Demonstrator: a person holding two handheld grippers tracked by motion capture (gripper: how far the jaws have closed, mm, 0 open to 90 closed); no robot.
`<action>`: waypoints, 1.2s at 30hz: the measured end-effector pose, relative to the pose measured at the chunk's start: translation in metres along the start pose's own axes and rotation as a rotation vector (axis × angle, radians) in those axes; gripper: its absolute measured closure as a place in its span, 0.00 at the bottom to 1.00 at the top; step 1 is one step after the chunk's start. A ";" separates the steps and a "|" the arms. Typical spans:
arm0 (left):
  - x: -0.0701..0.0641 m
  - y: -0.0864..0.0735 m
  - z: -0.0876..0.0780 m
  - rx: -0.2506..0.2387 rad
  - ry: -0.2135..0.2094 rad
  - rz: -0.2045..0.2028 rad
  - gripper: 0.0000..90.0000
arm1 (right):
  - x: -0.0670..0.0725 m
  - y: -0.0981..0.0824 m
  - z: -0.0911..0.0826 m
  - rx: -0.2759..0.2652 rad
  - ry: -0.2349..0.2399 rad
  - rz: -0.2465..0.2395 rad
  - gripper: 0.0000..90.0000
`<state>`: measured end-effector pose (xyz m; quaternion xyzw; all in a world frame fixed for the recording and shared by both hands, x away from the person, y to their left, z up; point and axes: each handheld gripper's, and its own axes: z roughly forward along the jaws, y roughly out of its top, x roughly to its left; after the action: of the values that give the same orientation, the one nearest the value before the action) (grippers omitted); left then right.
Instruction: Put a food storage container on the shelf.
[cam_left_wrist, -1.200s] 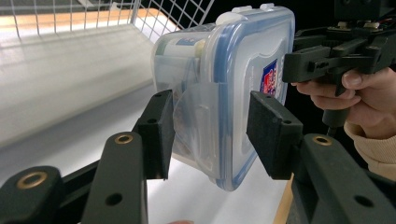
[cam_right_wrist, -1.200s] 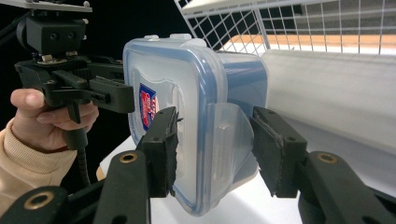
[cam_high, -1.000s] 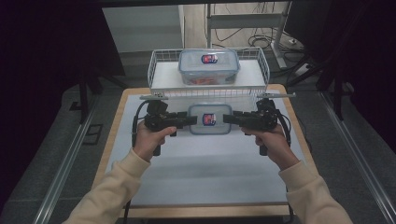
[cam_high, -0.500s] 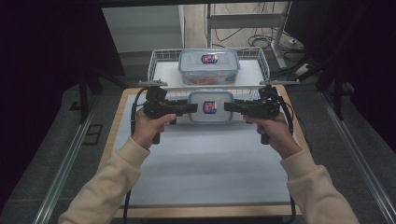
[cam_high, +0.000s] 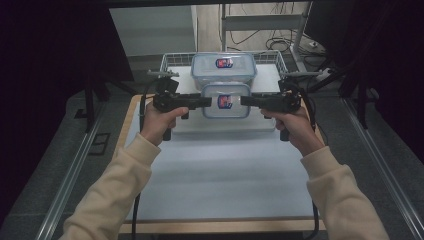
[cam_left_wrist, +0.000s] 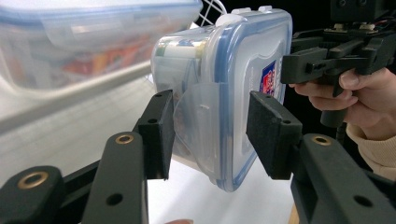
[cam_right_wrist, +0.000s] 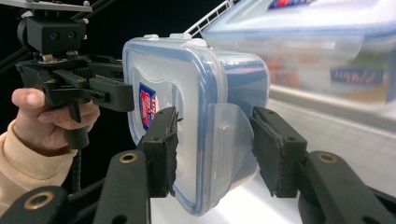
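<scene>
The left hand-held gripper (cam_high: 207, 101) and right hand-held gripper (cam_high: 245, 100) each clamped an end of the small lidded container (cam_high: 226, 100), holding it above the table (cam_high: 220, 175) just before the wire basket (cam_high: 172, 61).

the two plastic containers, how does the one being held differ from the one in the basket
The held container looks smaller than the basket container. The held container is lifted off the table between the left gripper and the right gripper, each gripping a side latch; the basket container rests in the wire basket. Both are clear with blue-trimmed lids, a red-and-blue label, and something inside.
</scene>
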<state>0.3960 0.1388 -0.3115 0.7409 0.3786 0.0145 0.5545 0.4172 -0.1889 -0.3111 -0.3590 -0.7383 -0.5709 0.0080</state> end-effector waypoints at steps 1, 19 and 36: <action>0.001 0.004 0.000 -0.001 -0.001 0.002 0.59 | 0.000 0.004 0.000 0.000 -0.003 -0.001 0.58; 0.018 0.054 0.001 -0.018 -0.004 0.019 0.59 | -0.011 0.056 0.007 -0.019 -0.006 -0.014 0.58; 0.042 0.084 0.013 -0.029 -0.012 -0.007 0.59 | -0.029 0.085 0.016 -0.026 -0.029 0.011 0.58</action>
<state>0.4768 0.1443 -0.2634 0.7315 0.3777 0.0135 0.5675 0.4905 -0.1826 -0.2579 -0.3714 -0.7289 -0.5751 -0.0044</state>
